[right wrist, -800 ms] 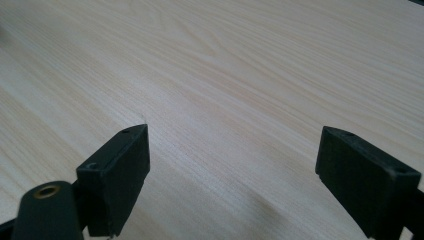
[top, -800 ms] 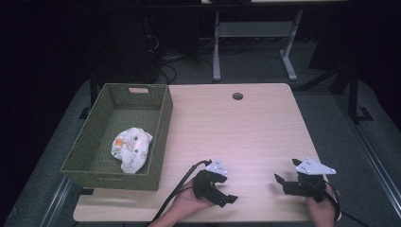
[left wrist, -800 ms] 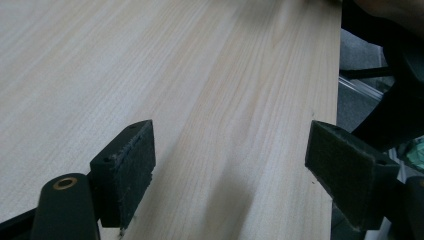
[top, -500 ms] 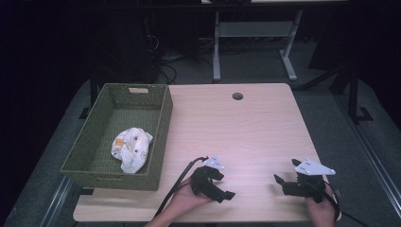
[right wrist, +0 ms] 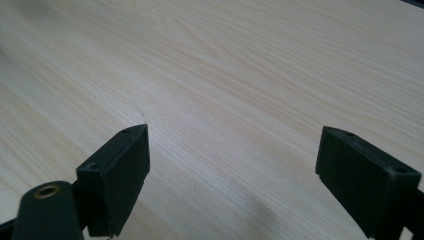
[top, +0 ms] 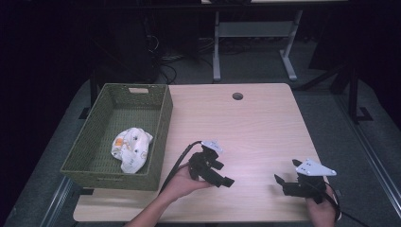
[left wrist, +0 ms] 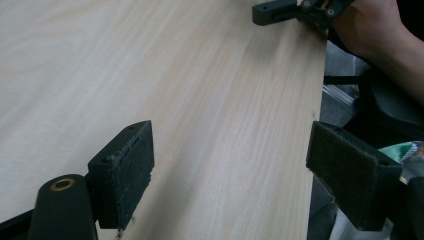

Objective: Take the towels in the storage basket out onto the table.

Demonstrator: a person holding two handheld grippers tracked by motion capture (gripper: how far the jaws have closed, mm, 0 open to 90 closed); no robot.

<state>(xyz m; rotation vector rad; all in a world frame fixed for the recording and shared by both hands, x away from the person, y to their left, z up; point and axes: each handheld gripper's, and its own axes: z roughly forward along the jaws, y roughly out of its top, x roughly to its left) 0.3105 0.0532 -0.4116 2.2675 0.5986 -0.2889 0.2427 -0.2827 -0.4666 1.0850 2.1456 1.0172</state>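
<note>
I hold my left gripper (top: 226, 178) low over the desk (top: 255, 127), close to its near edge and a little left of the middle, and its jaws stand wide apart with nothing between them. In the left gripper view the two black pads (left wrist: 126, 170) frame bare pale wood and the near edge of the desk running away to the right, and farther off at the top of that view sits my other gripper in my right hand. My right gripper (top: 280, 182) hangs just above the near right corner of the desk, pointing left toward the middle; its jaws are also spread wide and empty, with only wood grain between the pads (right wrist: 117, 172) in the right gripper view. The two grippers are well apart from each other. A crumpled white cloth (top: 130, 147) with small printed patches lies inside the green woven basket (top: 161, 118), which stands along the left edge of the desk. The cloth sits toward the basket's near right side, close to the wall nearest my left gripper
</note>
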